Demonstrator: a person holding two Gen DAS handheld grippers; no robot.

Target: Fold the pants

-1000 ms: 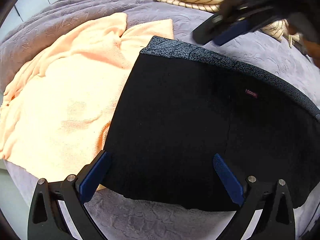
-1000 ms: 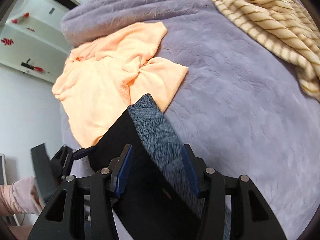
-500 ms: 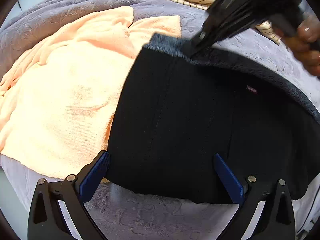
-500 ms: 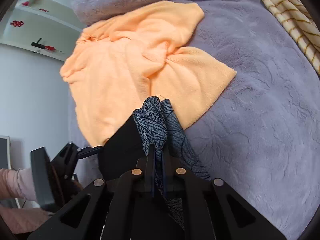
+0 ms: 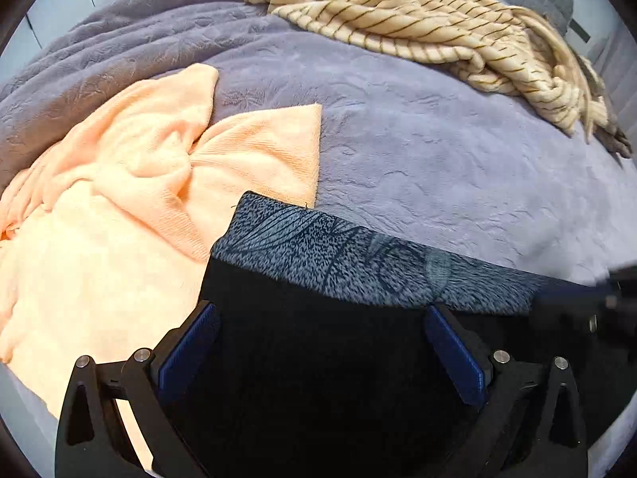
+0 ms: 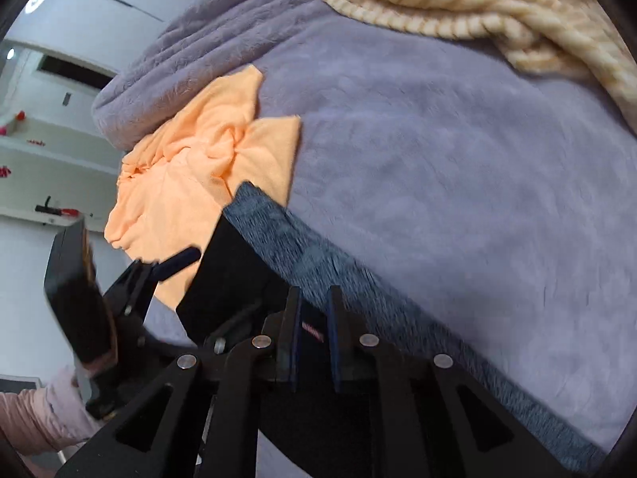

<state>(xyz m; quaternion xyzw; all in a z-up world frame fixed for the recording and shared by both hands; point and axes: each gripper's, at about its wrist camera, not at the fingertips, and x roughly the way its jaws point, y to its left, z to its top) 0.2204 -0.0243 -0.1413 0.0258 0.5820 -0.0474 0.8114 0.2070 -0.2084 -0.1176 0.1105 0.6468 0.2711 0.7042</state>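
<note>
We see black pants lying on a bed under a lilac blanket, their grey patterned waistband running across the far edge of the dark cloth, and one corner of it overlapping an orange towel that is spread to the left. A cream striped garment lies crumpled at the far side of the bed, well apart from the pants. Our left gripper hangs over the pants with its blue-padded fingers spread wide on either side of the black cloth, gripping nothing. Our right gripper sits low at the waistband edge; its fingers stand only a narrow gap apart and are opening, with black cloth and a small red label showing between them, though we cannot tell whether the pads press on the cloth. In the right wrist view the left gripper appears at the left, carried by a hand in a pink sleeve.
</note>
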